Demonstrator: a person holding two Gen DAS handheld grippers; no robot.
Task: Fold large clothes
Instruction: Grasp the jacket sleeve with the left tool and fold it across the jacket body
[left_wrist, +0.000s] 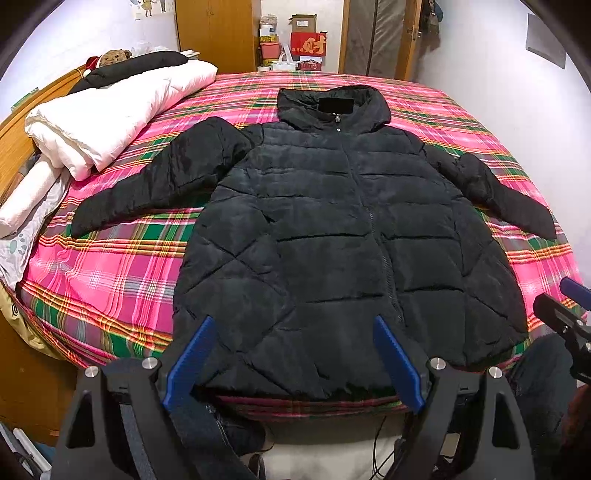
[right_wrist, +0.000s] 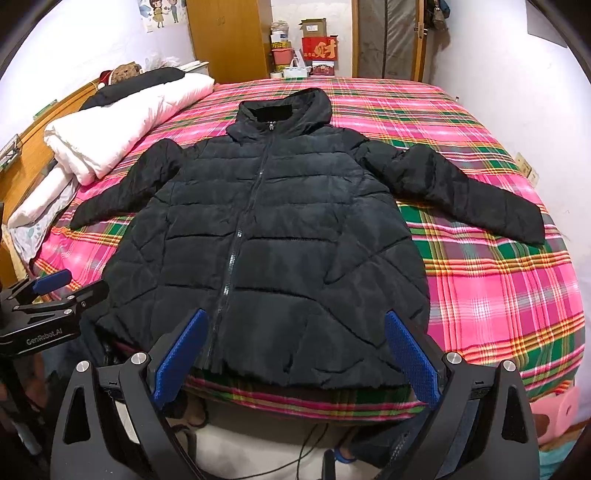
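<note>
Nearest the cameras, the left gripper (left_wrist: 293, 326) and the right gripper (right_wrist: 295, 321) are held with their blue fingers spread wide and nothing between them, both poised above the near hem of the black puffer jacket (left_wrist: 332, 229). The jacket is laid flat, front up and zipped, on the pink plaid bedspread (right_wrist: 498, 288), its hood (left_wrist: 332, 105) pointed away and both sleeves stretched out to the sides. Farther back, a folded white quilt (left_wrist: 110, 118) is seen at the left edge of the bed, and a wooden wardrobe (right_wrist: 229, 40) stands against the far wall.
</note>
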